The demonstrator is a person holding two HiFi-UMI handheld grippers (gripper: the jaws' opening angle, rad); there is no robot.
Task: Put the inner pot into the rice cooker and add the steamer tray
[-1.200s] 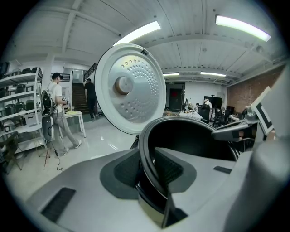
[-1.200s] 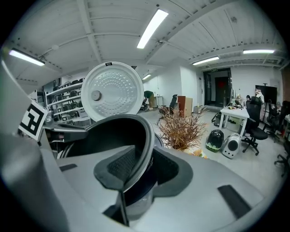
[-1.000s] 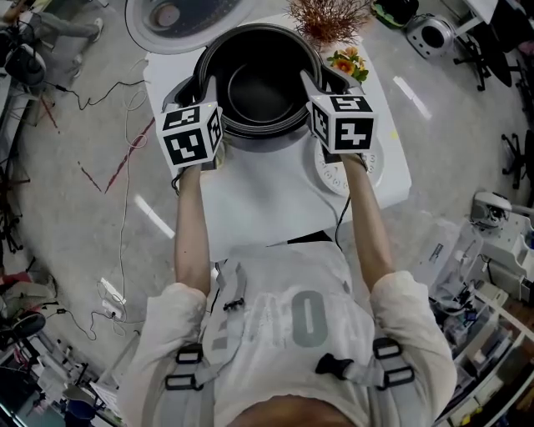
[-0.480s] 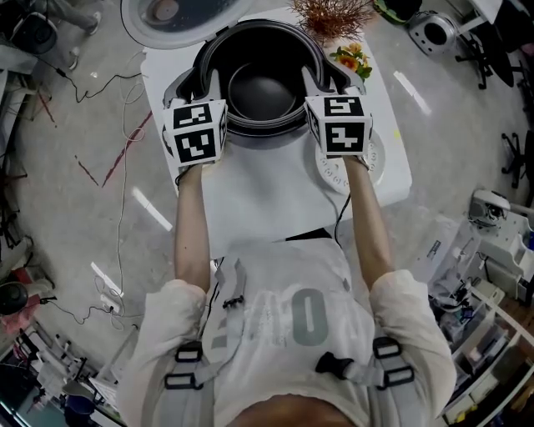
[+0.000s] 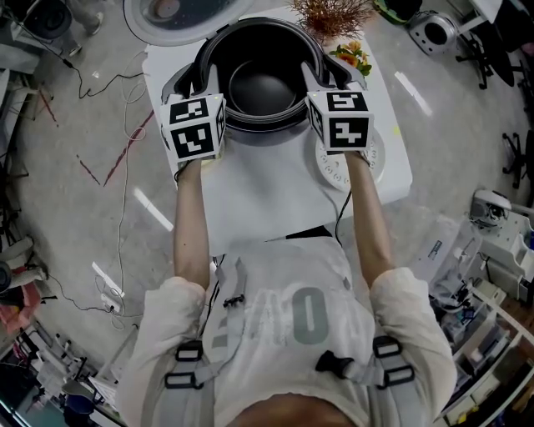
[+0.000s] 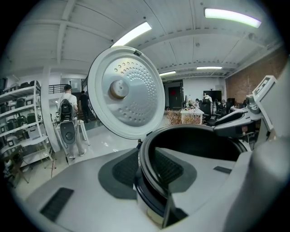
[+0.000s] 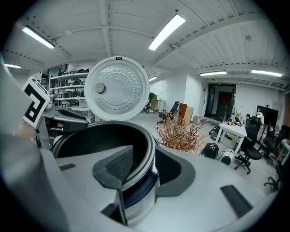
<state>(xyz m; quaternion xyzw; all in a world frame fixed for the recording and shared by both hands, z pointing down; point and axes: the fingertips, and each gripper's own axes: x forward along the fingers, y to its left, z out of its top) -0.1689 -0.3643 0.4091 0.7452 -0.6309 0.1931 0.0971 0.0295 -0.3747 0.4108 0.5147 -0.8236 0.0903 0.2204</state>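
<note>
The dark inner pot (image 5: 259, 87) hangs between my two grippers at the open rice cooker (image 5: 171, 83); how deep it sits in the cooker I cannot tell. My left gripper (image 5: 204, 83) is shut on the pot's left rim, one pad inside and one outside (image 6: 147, 167). Across from it, my right gripper (image 5: 317, 82) grips the right rim the same way (image 7: 140, 167). Part of the pot's outer wall (image 7: 136, 195) shows below the rim. The white perforated steamer tray (image 5: 355, 167) lies flat on the table under my right forearm.
The cooker's round lid (image 5: 179, 17) stands open behind the pot. It all sits on a white table (image 5: 267, 200). A dried plant (image 5: 329, 17) and small flowers (image 5: 350, 60) stand at the back right. Cables run across the floor on the left.
Both marker cubes have rolled slightly. The pot stays gripped by its rim on both sides, in the same place at the cooker.
</note>
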